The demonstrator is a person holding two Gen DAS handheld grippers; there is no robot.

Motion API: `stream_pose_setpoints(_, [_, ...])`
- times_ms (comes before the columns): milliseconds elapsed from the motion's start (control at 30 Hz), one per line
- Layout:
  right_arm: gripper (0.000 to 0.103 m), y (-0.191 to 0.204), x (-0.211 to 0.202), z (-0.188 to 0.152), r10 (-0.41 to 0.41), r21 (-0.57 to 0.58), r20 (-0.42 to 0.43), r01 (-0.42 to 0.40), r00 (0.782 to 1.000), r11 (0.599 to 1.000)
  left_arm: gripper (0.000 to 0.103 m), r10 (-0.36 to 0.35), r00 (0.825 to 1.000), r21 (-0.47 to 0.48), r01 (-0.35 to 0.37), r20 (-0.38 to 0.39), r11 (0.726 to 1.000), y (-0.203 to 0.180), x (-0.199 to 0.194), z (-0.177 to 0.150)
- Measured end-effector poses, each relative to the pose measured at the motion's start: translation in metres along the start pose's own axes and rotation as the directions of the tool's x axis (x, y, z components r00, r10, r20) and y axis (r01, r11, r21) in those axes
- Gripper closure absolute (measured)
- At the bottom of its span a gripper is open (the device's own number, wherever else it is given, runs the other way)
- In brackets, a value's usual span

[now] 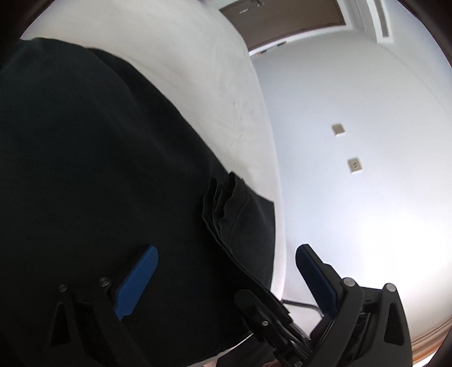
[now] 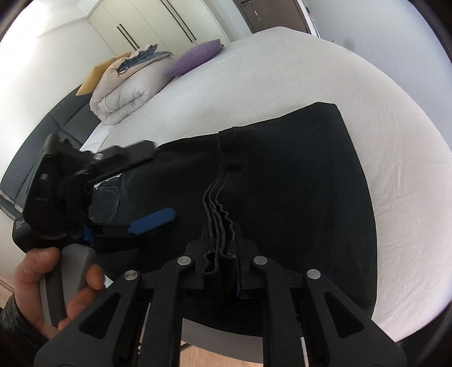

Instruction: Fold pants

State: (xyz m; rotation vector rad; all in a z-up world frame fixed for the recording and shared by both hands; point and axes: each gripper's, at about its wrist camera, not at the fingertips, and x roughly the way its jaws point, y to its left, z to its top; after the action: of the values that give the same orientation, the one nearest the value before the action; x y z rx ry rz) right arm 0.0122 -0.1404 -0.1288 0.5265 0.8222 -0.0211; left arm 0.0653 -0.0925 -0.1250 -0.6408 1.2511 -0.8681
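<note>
Black pants (image 2: 296, 175) lie folded on the white bed (image 2: 282, 70), near its front edge; they also fill the left wrist view (image 1: 84, 169). My right gripper (image 2: 221, 259) is shut on the stacked layered edge of the pants (image 2: 217, 231). My left gripper (image 1: 226, 262) is open, its blue pads (image 1: 138, 279) spread wide over the pants beside that same edge (image 1: 223, 209). It also shows in the right wrist view (image 2: 152, 220), held by a hand (image 2: 42, 282) at the left.
A rolled duvet (image 2: 124, 90) and a purple pillow (image 2: 195, 59) lie at the far end of the bed. White wardrobes (image 2: 147, 25) stand behind. A white wall with two sockets (image 1: 354, 165) is beside the bed. A wooden floor (image 2: 214, 355) shows below.
</note>
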Motion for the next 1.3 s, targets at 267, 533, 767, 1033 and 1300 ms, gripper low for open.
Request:
stream_pose_setpoints(267, [0.092, 0.002, 0.001, 0.007, -0.003, -0.021, 0.016, 0.003, 1.000, 1.000, 0.014, 0.033, 0.995, 0.039, -0.029, -0.096, 0.999, -0.020, 0.030, 0.004])
stream_pose_setpoints(533, [0.091, 0.025, -0.015, 0.013, 0.002, -0.093, 0.030, 0.001, 1.000, 0.996, 0.092, 0.078, 0.974, 0.103, -0.057, -0.211, 0.993, -0.024, 0.045, 0.003])
stream_pose_setpoints(767, [0.091, 0.045, -0.015, 0.012, 0.037, -0.138, 0.002, -0.037, 0.999, 0.990, 0.097, 0.118, 0.976, 0.193, -0.082, -0.182, 0.978, -0.026, 0.019, 0.012])
stream_pose_setpoints(1033, [0.091, 0.098, 0.005, 0.013, 0.101, -0.228, -0.077, -0.116, 0.992, 0.967, 0.097, 0.192, 0.975, 0.241, -0.160, -0.113, 0.957, -0.017, -0.021, 0.033])
stream_pose_setpoints(1300, [0.091, 0.145, 0.054, 0.003, 0.168, -0.211, -0.202, -0.211, 0.965, 0.955, 0.097, 0.253, 0.964, 0.203, -0.233, -0.082, 0.951, 0.031, -0.060, 0.057])
